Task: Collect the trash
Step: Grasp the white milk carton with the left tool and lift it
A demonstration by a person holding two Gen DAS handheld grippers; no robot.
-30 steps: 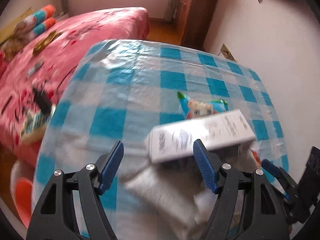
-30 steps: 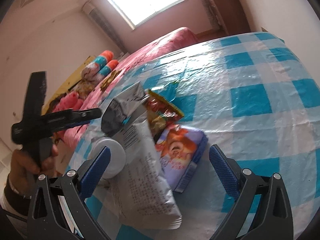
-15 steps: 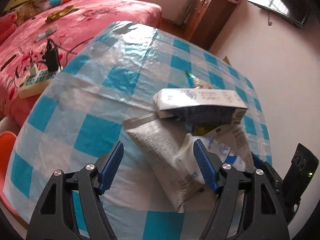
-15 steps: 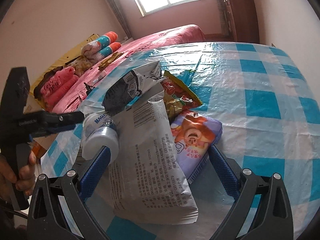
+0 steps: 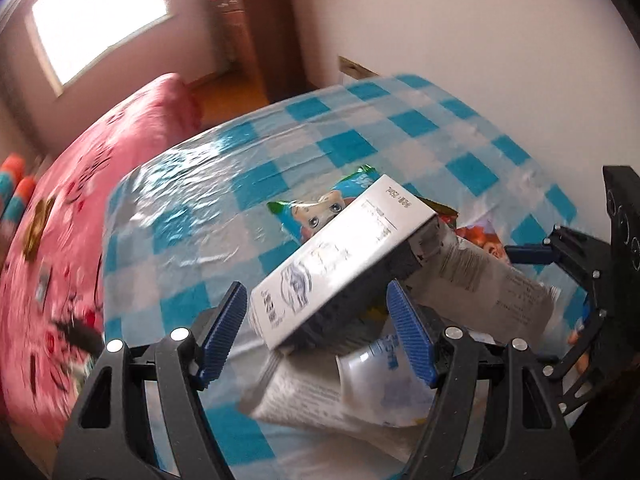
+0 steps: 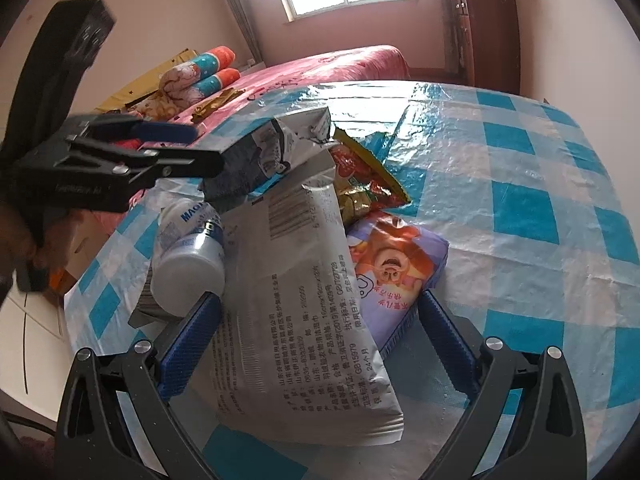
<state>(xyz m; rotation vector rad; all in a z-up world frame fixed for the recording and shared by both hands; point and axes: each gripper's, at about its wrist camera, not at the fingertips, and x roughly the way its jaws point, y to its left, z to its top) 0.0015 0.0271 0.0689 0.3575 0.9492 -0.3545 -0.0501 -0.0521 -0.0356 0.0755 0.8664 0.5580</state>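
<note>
Centre wide-open left tongs (image 5: 315,292) on near end of carton (image 5: 348,256), propped atop white packet (image 6: 296,292) on desk (image 5: 320,144), then close squarely across its flat sides; hold right tongs (image 6: 319,300), equally wide, clear.

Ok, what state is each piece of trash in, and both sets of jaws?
Carton: torn open at one end, propped tilted on the pile.
Bottle: lying on its side.
White bag: flattened, draped over the pile.
Red-yellow wrapper: torn open, crumpled.
Purple pack: lying flat.
Left gripper: jaws open, carton between them.
Right gripper: jaws open, holding nothing.
</note>
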